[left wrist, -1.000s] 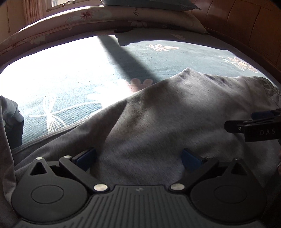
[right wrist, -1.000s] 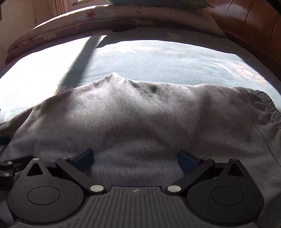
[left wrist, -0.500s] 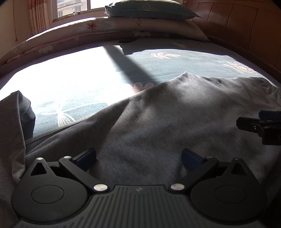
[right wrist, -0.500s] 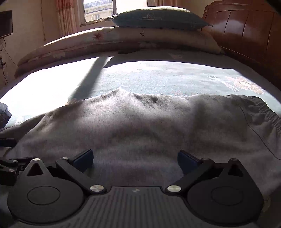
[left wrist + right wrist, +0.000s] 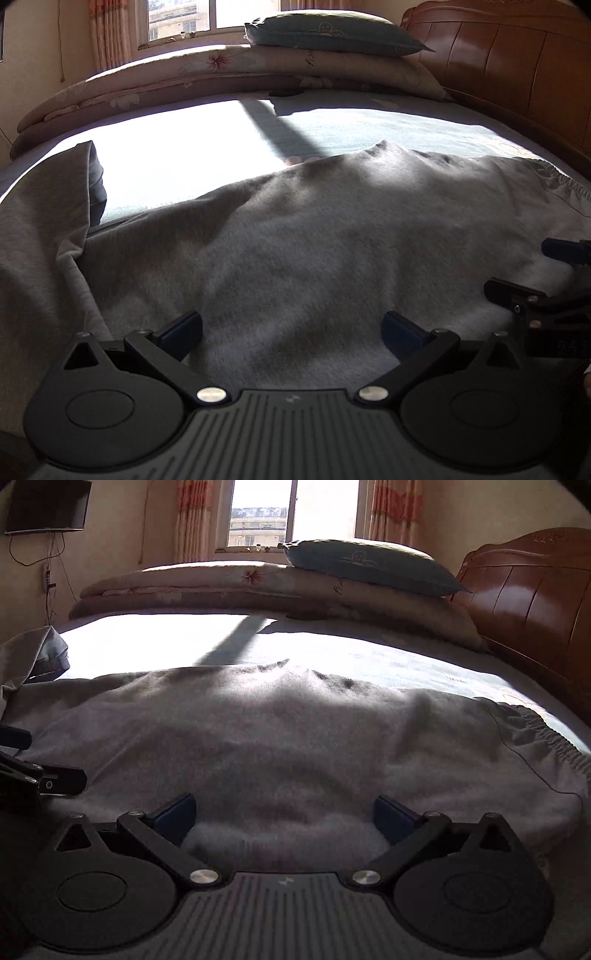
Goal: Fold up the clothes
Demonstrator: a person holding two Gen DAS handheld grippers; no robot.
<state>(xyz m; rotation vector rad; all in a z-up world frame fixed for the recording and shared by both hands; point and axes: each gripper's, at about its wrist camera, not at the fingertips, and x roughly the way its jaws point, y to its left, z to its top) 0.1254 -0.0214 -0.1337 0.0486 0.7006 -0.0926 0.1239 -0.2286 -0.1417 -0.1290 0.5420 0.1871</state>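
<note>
Nearest, the left gripper [image 5: 291, 326] and the right gripper [image 5: 284, 810] both stand with jaws wide apart, holding nothing, side by side over the near edge of the soft grey fleece garment [image 5: 314, 236]. It lies spread ahead of both on the teal flowered bedsheet [image 5: 369, 125], its gathered elastic band [image 5: 546, 734] off to the right gripper's right. It looks light, limp and likely to sag, so pinching the near hem with both seems best. Beyond lie the folded floral quilt [image 5: 221, 587] and wooden headboard [image 5: 524, 590].
</note>
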